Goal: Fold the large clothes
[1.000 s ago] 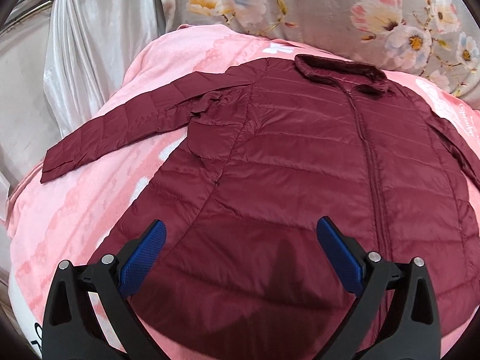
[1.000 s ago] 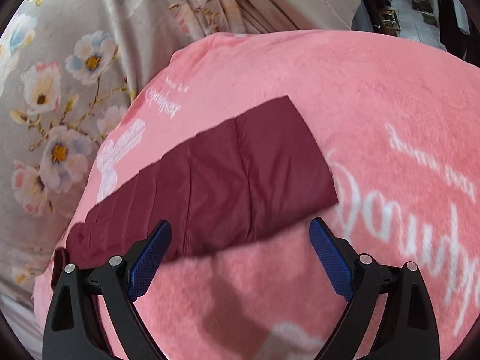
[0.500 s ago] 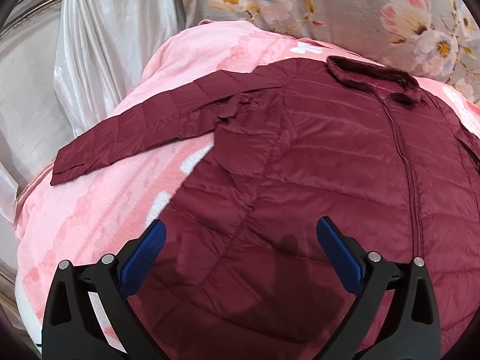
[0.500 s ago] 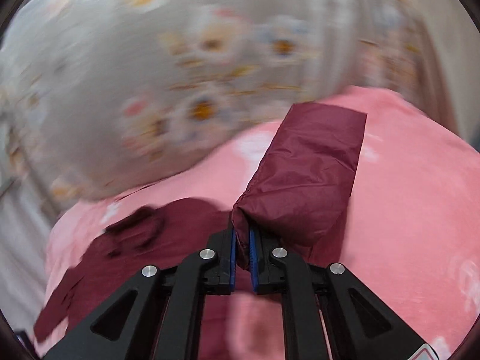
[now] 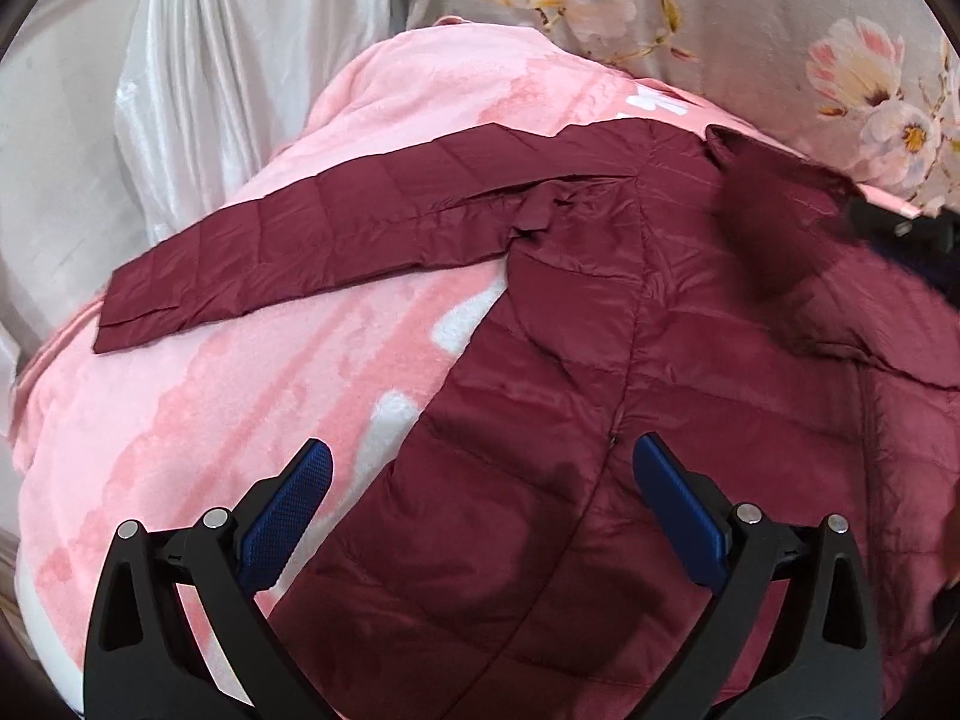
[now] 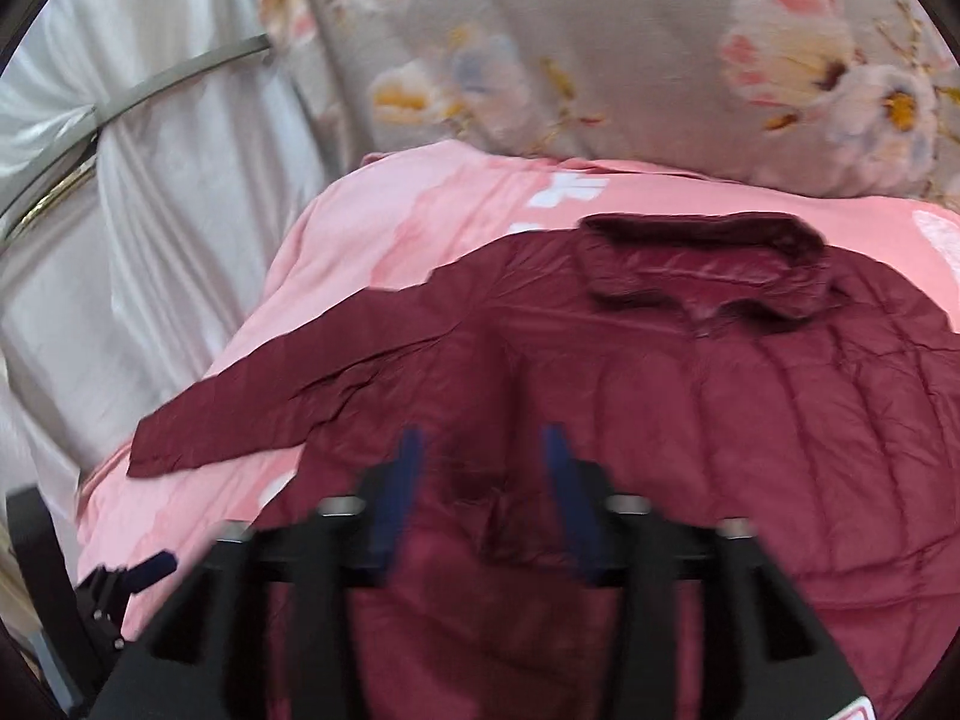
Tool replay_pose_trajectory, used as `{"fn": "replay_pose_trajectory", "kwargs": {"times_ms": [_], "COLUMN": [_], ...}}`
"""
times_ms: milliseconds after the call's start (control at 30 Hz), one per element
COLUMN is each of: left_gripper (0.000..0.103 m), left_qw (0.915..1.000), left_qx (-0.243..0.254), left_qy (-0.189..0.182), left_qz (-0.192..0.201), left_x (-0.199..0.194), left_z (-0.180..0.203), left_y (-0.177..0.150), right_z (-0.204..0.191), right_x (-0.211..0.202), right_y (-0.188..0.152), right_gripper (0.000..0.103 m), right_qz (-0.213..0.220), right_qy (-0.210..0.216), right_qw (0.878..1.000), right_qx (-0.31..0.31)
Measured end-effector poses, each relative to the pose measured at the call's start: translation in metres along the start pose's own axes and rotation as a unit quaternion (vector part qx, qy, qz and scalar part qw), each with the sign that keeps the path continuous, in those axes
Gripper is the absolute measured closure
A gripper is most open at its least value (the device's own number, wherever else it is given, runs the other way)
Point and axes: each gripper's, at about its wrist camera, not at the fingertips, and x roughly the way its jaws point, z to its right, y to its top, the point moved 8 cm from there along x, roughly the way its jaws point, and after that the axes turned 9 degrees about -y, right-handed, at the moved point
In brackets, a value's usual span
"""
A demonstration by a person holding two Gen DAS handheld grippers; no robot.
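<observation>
A maroon quilted jacket point(image 5: 600, 360) is laid front-up on a pink blanket point(image 5: 210, 420) covering the bed, its collar point(image 6: 708, 264) turned toward the far edge, where a floral fabric point(image 6: 600, 60) is seen. One sleeve point(image 5: 312, 246) is stretched out flat toward the left edge, near a white satin curtain point(image 5: 240, 60). The other sleeve point(image 5: 798, 252) is seen blurred, folded across the chest near the collar. The left tongs point(image 5: 480, 498) are held wide apart above the jacket's lower left side, with nothing gripped. The right tongs point(image 6: 483, 486) are seen blurred, partly parted above the chest; nothing is visibly held between them.
</observation>
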Motion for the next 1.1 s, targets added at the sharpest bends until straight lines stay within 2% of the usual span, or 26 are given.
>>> {"fn": "replay_pose_trajectory", "kwargs": {"times_ms": [33,133,233,300,400,500,600,633,667,700,767,800,833,867,900,967,1033,1100], "left_gripper": [0.005,0.005,0.005,0.005,0.005,0.005,0.010,0.020,0.041,0.050,0.086,0.092,0.096,0.098,0.098,0.099,0.099,0.098], "left_qw": [0.9999,0.9983,0.9924,0.9851,0.9744,0.9588,0.9495,0.9498,0.9512,0.9542,0.9608,0.9652,0.9681,0.9742,0.9779,0.9825,0.9861,0.9892], "left_qx": [0.000,-0.006,-0.022,-0.039,-0.068,-0.117,-0.151,-0.150,-0.142,-0.132,-0.116,-0.101,-0.092,-0.078,-0.068,-0.052,-0.035,-0.019], "left_qy": [-0.014,-0.058,-0.119,-0.162,-0.199,-0.230,-0.246,-0.246,-0.247,-0.240,-0.223,-0.214,-0.209,-0.194,-0.185,-0.175,-0.162,-0.145], "left_qz": [-0.001,-0.006,-0.022,-0.043,-0.080,-0.118,-0.123,-0.123,-0.119,-0.120,-0.117,-0.111,-0.103,-0.085,-0.070,-0.038,-0.005,-0.001], "left_x": [0.000,0.001,0.009,0.023,0.050,0.078,0.088,0.091,0.093,0.096,0.100,0.102,0.101,0.098,0.094,0.084,0.074,0.080], "left_z": [0.003,0.015,0.035,0.051,0.068,0.082,0.092,0.097,0.102,0.106,0.108,0.112,0.112,0.112,0.112,0.109,0.104,0.100], "left_y": [0.003,0.013,0.028,0.038,0.048,0.054,0.061,0.065,0.071,0.073,0.079,0.086,0.091,0.100,0.108,0.122,0.134,0.133], "right_z": [-0.004,-0.001,0.037,0.080,0.159,0.234,0.285,0.295,0.306,0.311,0.320,0.324,0.327,0.329,0.329,0.326,0.315,0.304], "right_x": [-0.005,-0.024,-0.045,-0.056,-0.067,-0.076,-0.073,-0.068,-0.061,-0.055,-0.042,-0.034,-0.029,-0.023,-0.024,-0.037,-0.055,-0.054], "right_y": [-0.001,0.003,0.001,-0.004,-0.019,-0.039,-0.054,-0.057,-0.059,-0.059,-0.058,-0.055,-0.050,-0.043,-0.037,-0.020,-0.006,0.000], "right_gripper": [0.039,0.038,0.033,0.032,0.032,0.032,0.031,0.031,0.032,0.033,0.046,0.050,0.067,0.090,0.096,0.098,0.099,0.100], "right_qz": [0.008,0.030,0.043,0.040,0.025,0.019,0.007,0.003,-0.002,-0.005,-0.011,-0.013,-0.014,-0.014,-0.008,0.028,0.063,0.060], "right_qy": [0.002,-0.009,-0.036,-0.067,-0.109,-0.121,-0.123,-0.118,-0.110,-0.102,-0.089,-0.086,-0.087,-0.091,-0.088,-0.077,-0.100,-0.139], "right_qw": [1.000,0.999,0.998,0.995,0.982,0.960,0.938,0.933,0.926,0.922,0.915,0.913,0.914,0.916,0.917,0.923,0.937,0.949], "right_qx": [-0.006,-0.013,0.022,0.061,0.149,0.252,0.323,0.340,0.362,0.374,0.393,0.398,0.395,0.390,0.388,0.375,0.328,0.278]}}
